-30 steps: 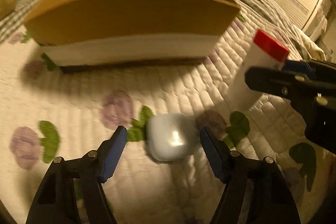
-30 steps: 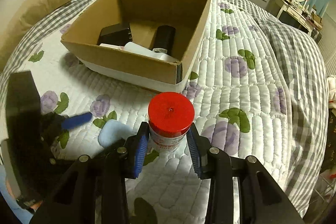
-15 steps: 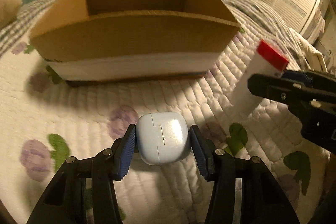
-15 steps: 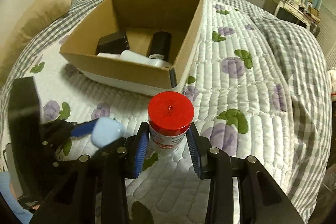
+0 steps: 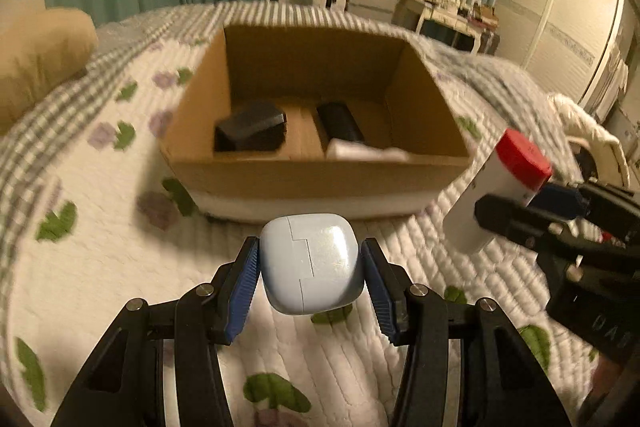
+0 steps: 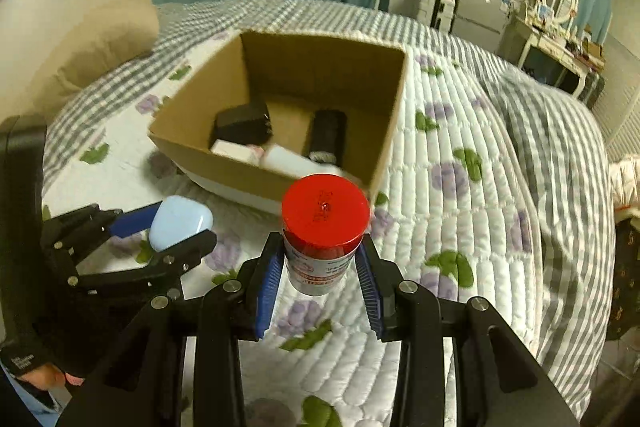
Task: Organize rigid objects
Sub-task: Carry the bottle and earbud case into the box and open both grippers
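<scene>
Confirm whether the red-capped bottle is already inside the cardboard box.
No, the red-capped bottle is held in the right tongs outside the cardboard box.

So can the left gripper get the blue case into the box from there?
Probably yes. The left gripper holds the case above the quilt, the box is open-topped just ahead, and nothing stands between them.

I count two grippers, my left gripper and right gripper. One pale blue case, one red-capped bottle, one cardboard box, and about four items inside it.
</scene>
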Demonstrator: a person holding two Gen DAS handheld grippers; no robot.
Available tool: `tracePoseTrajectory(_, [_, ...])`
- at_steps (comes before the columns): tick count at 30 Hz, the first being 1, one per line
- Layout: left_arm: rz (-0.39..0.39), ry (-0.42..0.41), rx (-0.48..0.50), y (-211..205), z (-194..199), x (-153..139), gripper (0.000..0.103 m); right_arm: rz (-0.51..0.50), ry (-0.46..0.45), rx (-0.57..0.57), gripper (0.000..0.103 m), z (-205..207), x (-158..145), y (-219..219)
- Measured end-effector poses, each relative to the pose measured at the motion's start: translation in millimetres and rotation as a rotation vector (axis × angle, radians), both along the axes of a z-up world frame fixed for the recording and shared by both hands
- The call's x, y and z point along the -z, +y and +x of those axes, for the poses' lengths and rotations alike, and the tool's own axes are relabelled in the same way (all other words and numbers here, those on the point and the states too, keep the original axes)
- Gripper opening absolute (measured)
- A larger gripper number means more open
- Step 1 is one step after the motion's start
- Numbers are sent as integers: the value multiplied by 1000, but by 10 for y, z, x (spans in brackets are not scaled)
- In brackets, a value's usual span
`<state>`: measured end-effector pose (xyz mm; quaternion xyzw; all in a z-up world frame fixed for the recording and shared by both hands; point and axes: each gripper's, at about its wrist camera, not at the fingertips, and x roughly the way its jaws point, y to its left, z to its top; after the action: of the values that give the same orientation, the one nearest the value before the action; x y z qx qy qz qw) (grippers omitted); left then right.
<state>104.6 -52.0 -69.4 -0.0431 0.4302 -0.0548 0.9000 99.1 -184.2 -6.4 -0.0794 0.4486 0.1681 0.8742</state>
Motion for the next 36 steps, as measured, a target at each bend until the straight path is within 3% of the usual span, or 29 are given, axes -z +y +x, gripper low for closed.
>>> tracePoseTrajectory(10, [22, -145, 2, 157, 203, -649, 52, 28, -101, -11, 36, 121, -547, 207])
tracePoseTrajectory(17, [75, -196, -2, 217, 566, -812, 52, 43, -152, -2, 36, 407, -802, 295])
tracePoseTrajectory(23, [94, -178, 26, 221, 948, -681, 52, 33, -159, 30, 36, 750, -789, 285])
tracePoseTrajectory(36, [83, -85, 94, 102, 1450, -102, 52, 3, -49, 50, 36, 1275, -159, 242])
